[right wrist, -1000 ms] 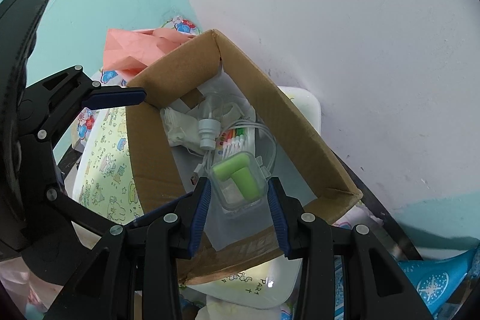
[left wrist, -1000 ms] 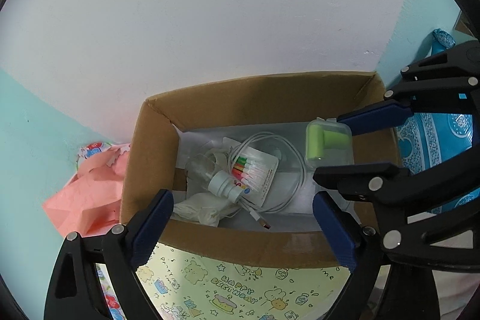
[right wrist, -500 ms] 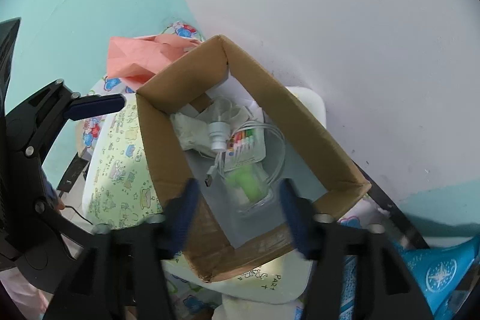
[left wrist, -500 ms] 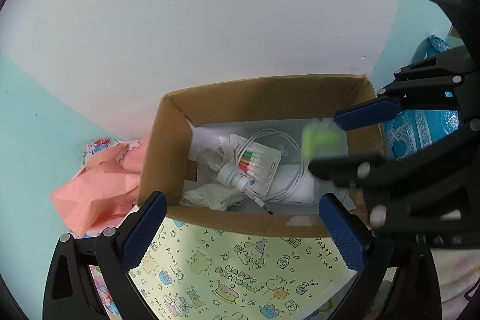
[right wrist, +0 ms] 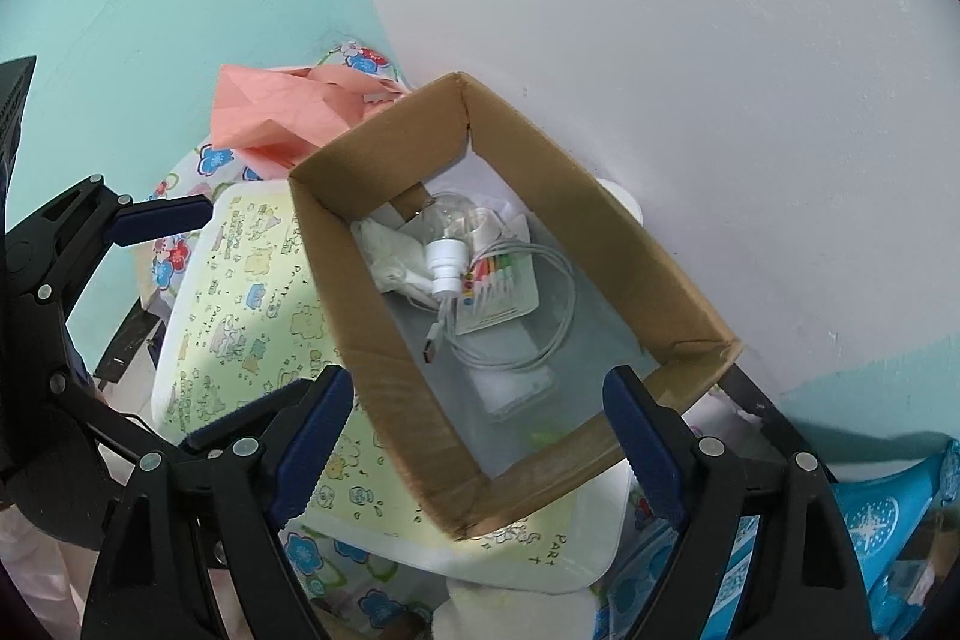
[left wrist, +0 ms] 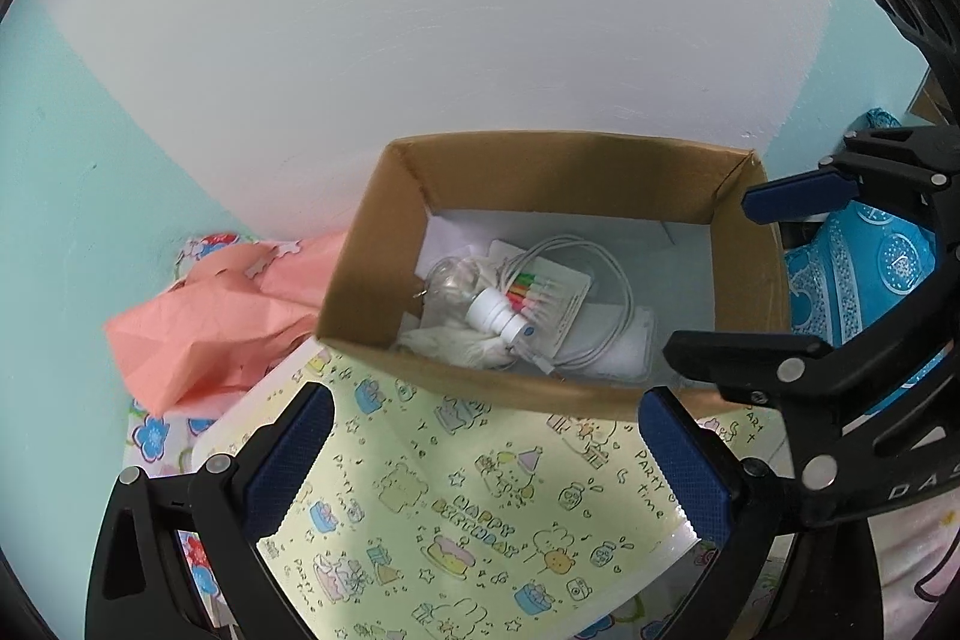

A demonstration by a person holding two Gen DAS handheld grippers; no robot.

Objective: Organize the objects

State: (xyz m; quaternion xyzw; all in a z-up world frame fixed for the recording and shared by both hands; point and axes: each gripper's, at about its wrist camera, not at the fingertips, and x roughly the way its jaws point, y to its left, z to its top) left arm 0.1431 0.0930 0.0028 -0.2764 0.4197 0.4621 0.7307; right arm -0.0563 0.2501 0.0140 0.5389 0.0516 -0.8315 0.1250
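Ahead of my left gripper, whose fingers stand spread wide with nothing in them, I see the cardboard box just past the tips. Inside lie a clear light bulb, a white cable and a card of coloured candles. Below the fingers is yellow birthday-print paper.

Between my right gripper fingers, which are opening with nothing pressed by them, I see the box's near end, where a clear case with a green piece lies blurred on the floor. The bulb rests farther in.
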